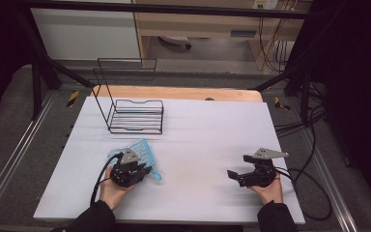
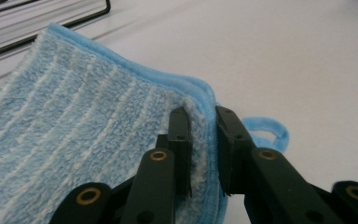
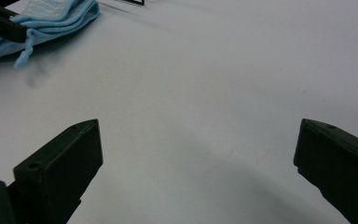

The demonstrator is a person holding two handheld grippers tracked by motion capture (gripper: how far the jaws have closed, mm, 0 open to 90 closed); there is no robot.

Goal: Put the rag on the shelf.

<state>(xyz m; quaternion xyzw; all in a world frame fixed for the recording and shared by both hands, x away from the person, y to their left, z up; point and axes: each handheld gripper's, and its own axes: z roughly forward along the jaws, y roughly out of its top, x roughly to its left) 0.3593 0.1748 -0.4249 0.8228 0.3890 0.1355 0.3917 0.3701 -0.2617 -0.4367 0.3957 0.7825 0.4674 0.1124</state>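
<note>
On the near left of the table (image 1: pixel 207 130), my left tongs (image 2: pixel 203 140) are pinched on the edge of the blue striped cloth (image 2: pixel 74 130), the terry hem squeezed between both pads. Its hanging loop (image 2: pixel 272 133) lies on the table just right of them. Beyond the cloth, farther back, stands a black wire rack (image 1: pixel 135 115). My right tongs (image 3: pixel 198 154) hover at the near right, jaws spread wide with nothing between them, well apart from the cloth.
</note>
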